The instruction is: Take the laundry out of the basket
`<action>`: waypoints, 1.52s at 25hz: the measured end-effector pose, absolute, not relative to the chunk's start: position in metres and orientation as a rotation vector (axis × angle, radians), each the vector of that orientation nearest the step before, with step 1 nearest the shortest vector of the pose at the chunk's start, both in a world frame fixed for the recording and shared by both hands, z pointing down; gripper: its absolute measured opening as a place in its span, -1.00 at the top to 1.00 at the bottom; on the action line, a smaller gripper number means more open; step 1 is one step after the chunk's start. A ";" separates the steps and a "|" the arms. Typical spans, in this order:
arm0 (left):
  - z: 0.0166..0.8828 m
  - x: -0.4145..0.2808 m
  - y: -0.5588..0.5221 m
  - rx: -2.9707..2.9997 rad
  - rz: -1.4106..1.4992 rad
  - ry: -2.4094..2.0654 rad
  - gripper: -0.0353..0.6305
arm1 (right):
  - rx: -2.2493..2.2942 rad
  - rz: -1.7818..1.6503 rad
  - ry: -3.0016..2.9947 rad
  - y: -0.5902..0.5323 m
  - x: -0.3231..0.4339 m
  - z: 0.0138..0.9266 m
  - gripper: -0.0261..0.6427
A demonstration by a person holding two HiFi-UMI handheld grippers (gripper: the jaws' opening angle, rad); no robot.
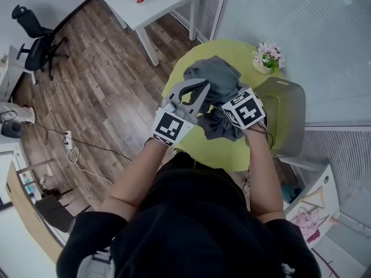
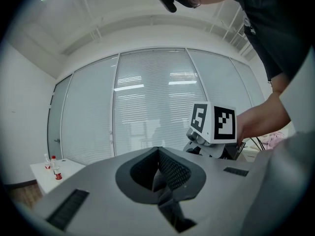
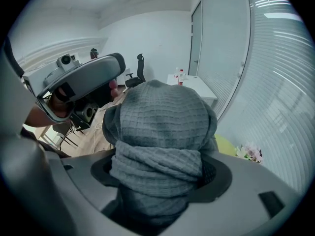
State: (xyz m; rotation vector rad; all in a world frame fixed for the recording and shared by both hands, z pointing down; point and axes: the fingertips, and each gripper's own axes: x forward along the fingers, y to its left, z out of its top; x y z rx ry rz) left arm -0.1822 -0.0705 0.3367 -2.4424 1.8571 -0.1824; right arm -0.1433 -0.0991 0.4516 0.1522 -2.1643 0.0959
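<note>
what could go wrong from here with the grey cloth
The left gripper pinches only a thin fold of the grey cloth, so that corner may slip free. The flower pot stands near the cloth on the table; a swing could tip it.

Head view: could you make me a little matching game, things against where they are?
Things: 1 grey waffle-knit cloth; 2 grey-green plastic laundry basket; 3 white pot of pink flowers; 4 black office chair.
Places: a on the wooden floor; b at the right edge of the round yellow-green table; c clamped in the right gripper; d on that table's far side.
Pairs: 1-c; 2-b; 3-d; 4-a.
</note>
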 end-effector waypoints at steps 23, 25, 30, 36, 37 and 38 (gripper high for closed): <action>0.502 -0.175 -0.070 -2.660 -0.262 1.945 0.87 | -0.071 0.014 -2.009 -0.059 -0.138 0.616 -0.19; 0.513 -0.176 -0.070 -2.676 -0.259 1.961 0.87 | -0.085 -0.004 -1.997 -0.057 -0.137 0.627 -0.19; 0.540 -0.175 -0.069 -2.708 -0.268 1.991 0.87 | -0.118 -0.048 -1.967 -0.052 -0.136 0.660 -0.19; 0.575 -0.182 -0.068 -2.755 -0.264 2.068 0.87 | -0.189 -0.140 -1.918 -0.046 -0.135 0.702 -0.19; 0.580 -0.183 -0.067 -2.759 -0.273 2.075 0.87 | -0.199 -0.147 -1.910 -0.044 -0.134 0.708 -0.19; 0.585 -0.183 -0.066 -2.763 -0.282 2.082 0.87 | -0.205 -0.154 -1.903 -0.043 -0.134 0.714 -0.19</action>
